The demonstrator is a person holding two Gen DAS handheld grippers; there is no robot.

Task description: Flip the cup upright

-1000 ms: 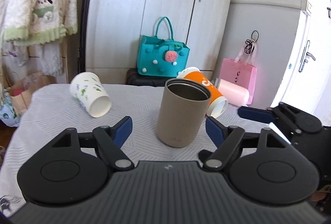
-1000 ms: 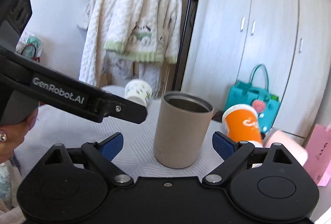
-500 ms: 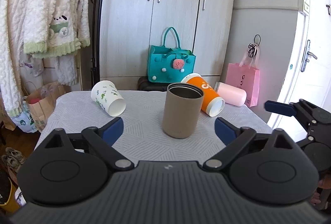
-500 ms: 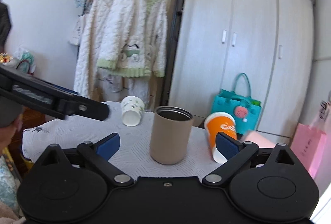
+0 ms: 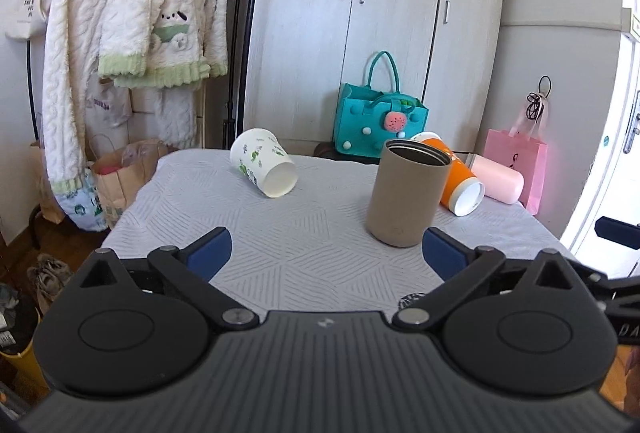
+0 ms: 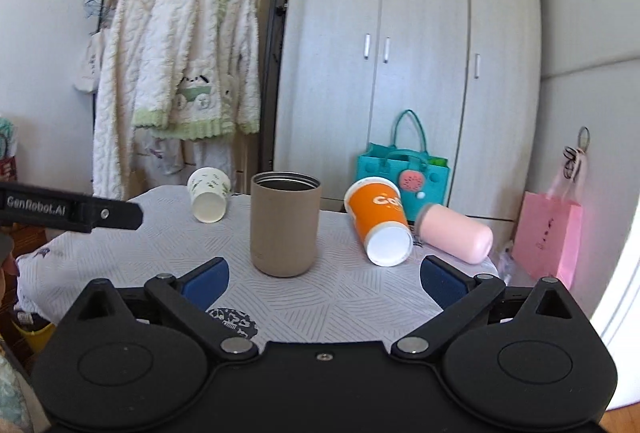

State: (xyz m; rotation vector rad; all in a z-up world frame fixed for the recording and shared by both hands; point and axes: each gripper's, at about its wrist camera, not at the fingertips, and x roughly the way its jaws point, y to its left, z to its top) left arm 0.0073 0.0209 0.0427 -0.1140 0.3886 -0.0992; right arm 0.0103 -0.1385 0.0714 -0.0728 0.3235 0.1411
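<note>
The tan cup [image 5: 406,195] stands upright on the tabletop [image 5: 304,233], mouth up, with a dark metallic lining visible inside the rim; its matte tan wall is straight and cylindrical. In the right wrist view the same tan cup [image 6: 285,223] sits near the middle of the tabletop [image 6: 360,297], which is covered by a white cloth with a line pattern. Three further cups lie on their sides. The white printed cup [image 5: 264,162] lies to the left of the tan cup, well apart from it, mouth facing the camera. The orange cup [image 5: 456,179] lies just behind and to the right of the tan cup, white mouth toward the front. The pink cup [image 5: 498,179] lies beside the orange cup, at the right edge of the tabletop; whether the two touch cannot be determined. The left claw [image 5: 326,253] is spread wide, its blue pads apart and holding nothing; its right pad sits near the base of the tan cup in the picture, without visible contact. The right claw [image 6: 324,279] is likewise spread wide and holds nothing, with the tan cup standing beyond the gap between its pads, clear of both. A teal bag [image 6: 404,173] and a pink bag [image 6: 548,233] stand behind the tabletop against the wardrobe [image 6: 400,53].
</note>
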